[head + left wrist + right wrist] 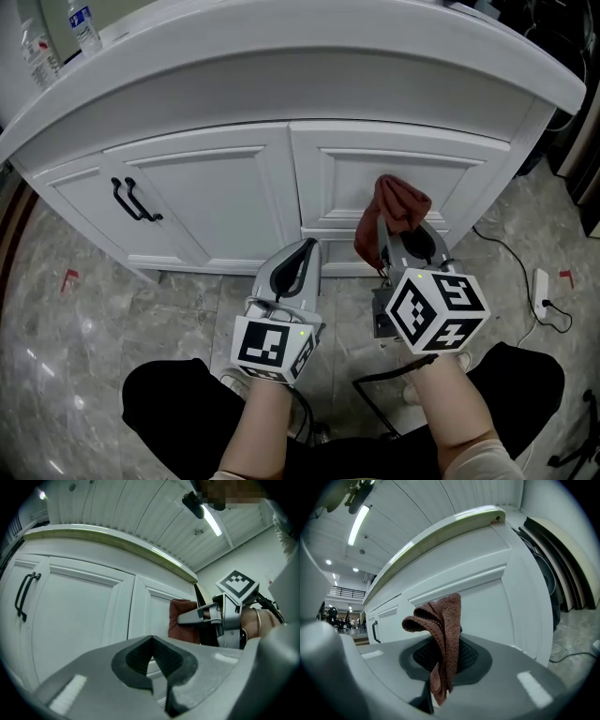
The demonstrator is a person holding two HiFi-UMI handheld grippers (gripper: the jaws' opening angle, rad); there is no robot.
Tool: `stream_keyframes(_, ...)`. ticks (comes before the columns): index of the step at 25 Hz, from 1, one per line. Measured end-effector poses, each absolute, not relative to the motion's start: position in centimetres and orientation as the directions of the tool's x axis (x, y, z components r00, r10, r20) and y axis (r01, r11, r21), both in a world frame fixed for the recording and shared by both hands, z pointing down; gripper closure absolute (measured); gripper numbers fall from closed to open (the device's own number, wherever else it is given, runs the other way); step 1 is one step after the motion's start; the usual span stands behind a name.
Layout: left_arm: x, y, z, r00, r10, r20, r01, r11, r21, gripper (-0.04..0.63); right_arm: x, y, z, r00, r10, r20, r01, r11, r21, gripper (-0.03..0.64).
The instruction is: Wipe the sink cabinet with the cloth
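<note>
Your right tool [443, 657] pinches the cloth [440, 620] by its lower fold, just in front of the cabinet's [216, 197] right door; your left tool [152, 662] is pressed together, empty. The cloth looks soft, light and floppy, so pinch deep in the bunch and press its loose top flat.

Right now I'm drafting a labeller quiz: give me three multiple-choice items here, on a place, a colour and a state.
1. Where is the cloth?
A. In the right gripper's jaws
B. In the left gripper's jaws
C. Draped over the door handles

2. What colour are the door handles?
A. White
B. Black
C. Gold

3. How do the left gripper's jaws stand?
A. Wide apart
B. Together, empty
C. Shut on the cloth

Key:
1. A: its jaws pinch the fabric.
2. B: they show dark against the white cabinet.
3. B: the jaws meet with nothing between.
</note>
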State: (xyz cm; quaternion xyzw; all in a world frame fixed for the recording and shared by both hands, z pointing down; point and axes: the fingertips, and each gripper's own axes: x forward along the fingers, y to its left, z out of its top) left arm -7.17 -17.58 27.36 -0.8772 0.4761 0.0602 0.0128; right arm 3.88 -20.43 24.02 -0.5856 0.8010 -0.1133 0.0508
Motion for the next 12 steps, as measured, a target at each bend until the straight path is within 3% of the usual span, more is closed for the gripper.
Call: stream_keyframes(12, -4.6, -17.7, 27.2, 0.577, -0.808, -0.114, -0.813, -0.582, 0.007, 0.595, 6.8, -20.1, 22.2, -0.247, -0.969, 0.001, -0.956, 0.244, -0.161, 0.537)
